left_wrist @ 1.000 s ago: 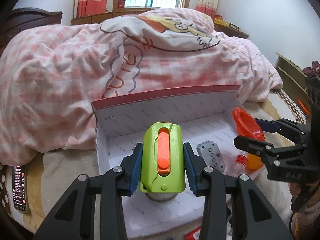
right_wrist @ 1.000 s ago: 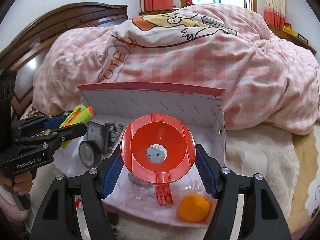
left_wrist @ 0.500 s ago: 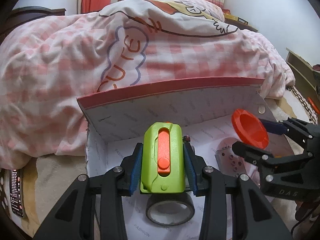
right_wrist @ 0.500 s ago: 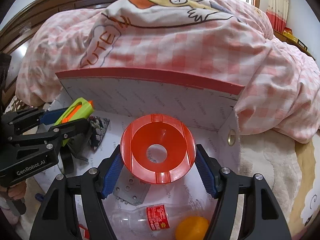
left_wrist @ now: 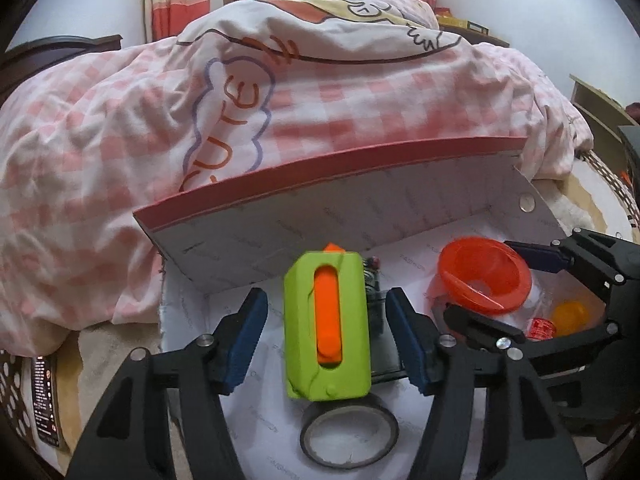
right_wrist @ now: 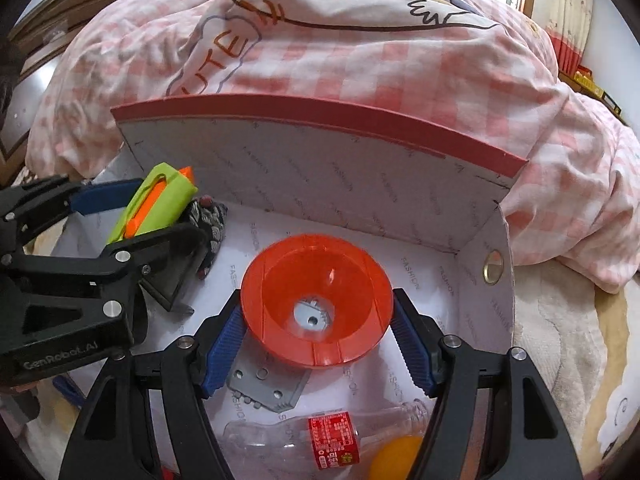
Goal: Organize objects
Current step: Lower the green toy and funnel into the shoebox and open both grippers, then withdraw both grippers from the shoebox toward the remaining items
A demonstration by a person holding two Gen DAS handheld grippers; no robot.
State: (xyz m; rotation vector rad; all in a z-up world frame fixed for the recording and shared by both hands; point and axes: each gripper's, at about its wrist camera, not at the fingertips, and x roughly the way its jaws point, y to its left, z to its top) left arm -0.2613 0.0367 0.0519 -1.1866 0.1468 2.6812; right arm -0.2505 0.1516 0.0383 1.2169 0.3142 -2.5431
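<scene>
Nearest in the box [left_wrist: 400, 216], a tape roll [left_wrist: 349, 436] lies flat. Just above it the left gripper [left_wrist: 326, 336] stands with its pads apart, the green-and-orange cutter [left_wrist: 326, 326] loose between them; it may drop onto the roll and skid. To the right, the right gripper [right_wrist: 316, 340] looks to hold the orange funnel [right_wrist: 316, 300] by its rim only; it could tip onto the metal plate [right_wrist: 268, 386] and clear bottle [right_wrist: 320, 436]. Far behind lies the checked quilt [left_wrist: 120, 140].

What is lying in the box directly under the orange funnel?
Through the orange funnel's hole, a grey perforated metal plate shows, lying on the box floor. A clear plastic bottle lies nearer the camera. The funnel hides most of the plate.
</scene>
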